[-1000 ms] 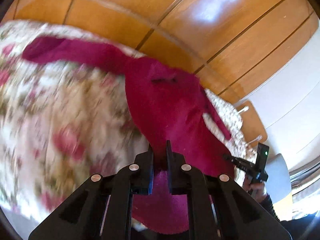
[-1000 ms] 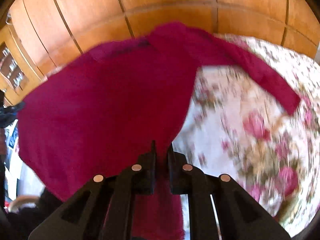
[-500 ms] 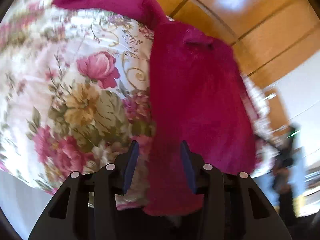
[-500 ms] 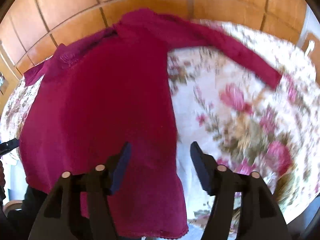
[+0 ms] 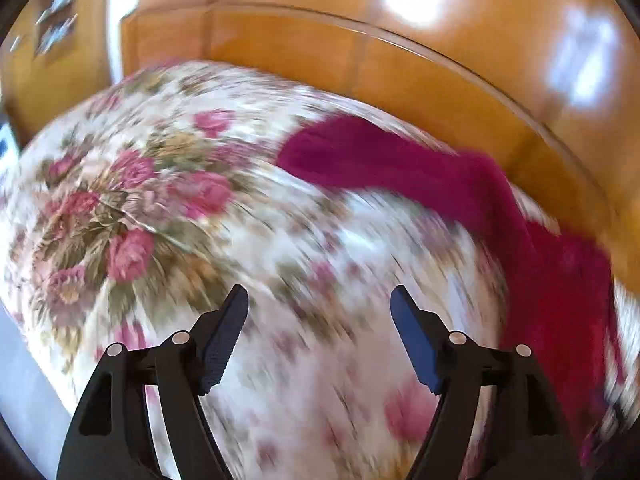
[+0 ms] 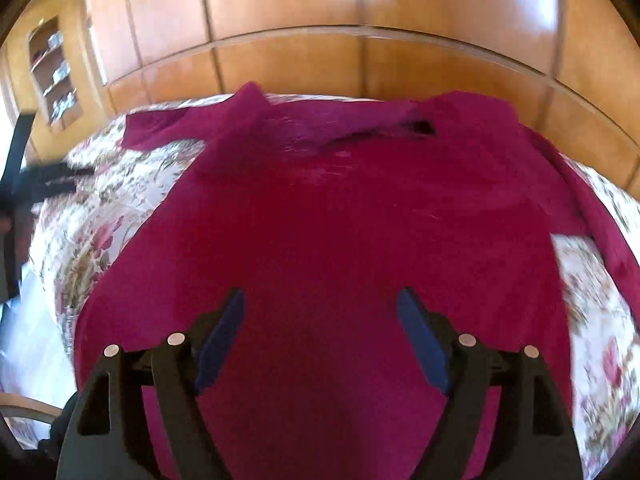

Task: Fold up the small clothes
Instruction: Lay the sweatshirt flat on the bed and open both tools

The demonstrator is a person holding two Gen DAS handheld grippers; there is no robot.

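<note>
magenta knit, the small sweater (image 6: 360, 220) lay spread flat on the floral bedspread (image 5: 160, 208), front down or up i could not tell, with its neck opening far ahead of the right claw (image 6: 320, 312) and 1 sleeve (image 6: 168, 128) stretched out ahead and to the left of it. the right claw had just been opening and hung released over the sweater's lower body, nothing pinched between its blue pads. the left claw (image 5: 320, 308) had also just been opening and stood released over bare bedspread, with the sweater off to its right and the sleeve end (image 5: 320, 152) ahead of it. both views were smeared, so fine wrinkles could not be read.

judged from this, the garment was laid out and the first fold was still to come. to do it well, each claw should take 1 layer only at a sleeve cuff or side edge, lift low, carry the sleeve across the body so its edge lies parallel to the side seam, and let go only once the cloth rests flat.
</note>
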